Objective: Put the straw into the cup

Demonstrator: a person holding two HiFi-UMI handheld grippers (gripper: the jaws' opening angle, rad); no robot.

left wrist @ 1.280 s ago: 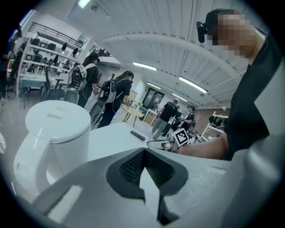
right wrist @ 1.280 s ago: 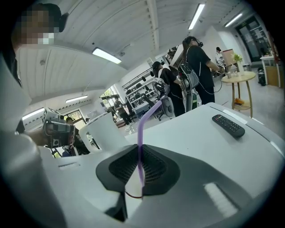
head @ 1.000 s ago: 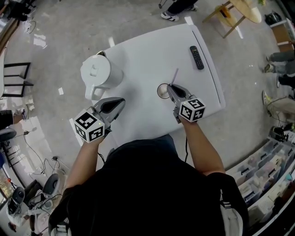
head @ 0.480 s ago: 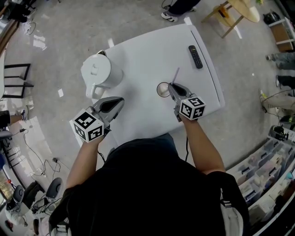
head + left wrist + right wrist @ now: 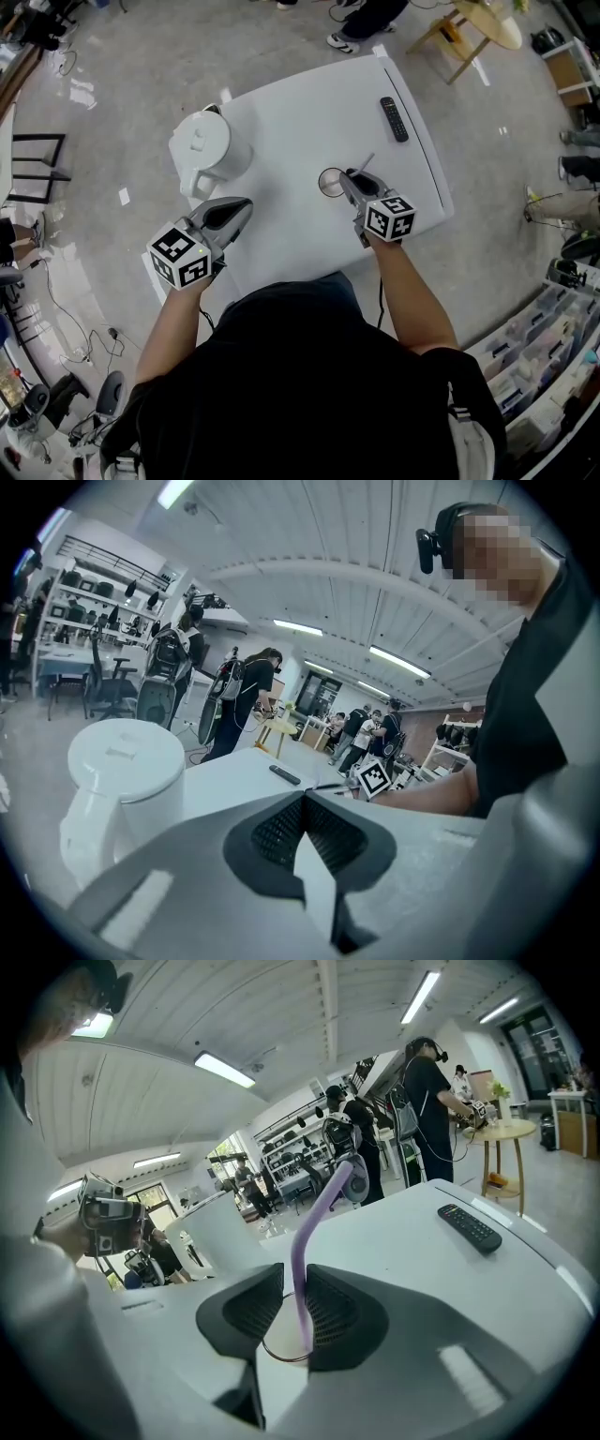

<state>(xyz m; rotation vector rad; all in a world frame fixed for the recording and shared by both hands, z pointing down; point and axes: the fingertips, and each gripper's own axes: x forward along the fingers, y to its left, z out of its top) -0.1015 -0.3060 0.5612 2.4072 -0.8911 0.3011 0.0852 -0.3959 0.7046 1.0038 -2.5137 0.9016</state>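
On the white table point(image 5: 300, 103), the clear cup point(image 5: 331, 183) stands near the middle, and the purple straw point(image 5: 364, 164) has its lower end inside the cup's rim, leaning up and away towards the far right. The right gripper point(image 5: 351, 178) sits just beside the cup on its right. In the right gripper view the straw point(image 5: 309, 1241) rises between the two black ribbed pads, lying along the inner edge of the right-hand pad while the left-hand pad stands clear of it. These jaws have just been opening and are now parted with no squeeze on the straw. Below them a part of the cup's round rim point(image 5: 279, 1356) shows. The left gripper point(image 5: 246, 204) hangs over the near left part of the table, well apart from the cup. In its own view the left gripper point(image 5: 302, 799) has its pads pressed together with nothing between them. A white electric kettle point(image 5: 202, 150) stands at the far left corner of the table, its lid bearing a small raised mark too faint to read. A black remote control point(image 5: 394, 119) lies near the far right edge, its button legends too small to make out. Each gripper carries a marker cube point(image 5: 390, 217) printed with black-and-white square codes, not letters.
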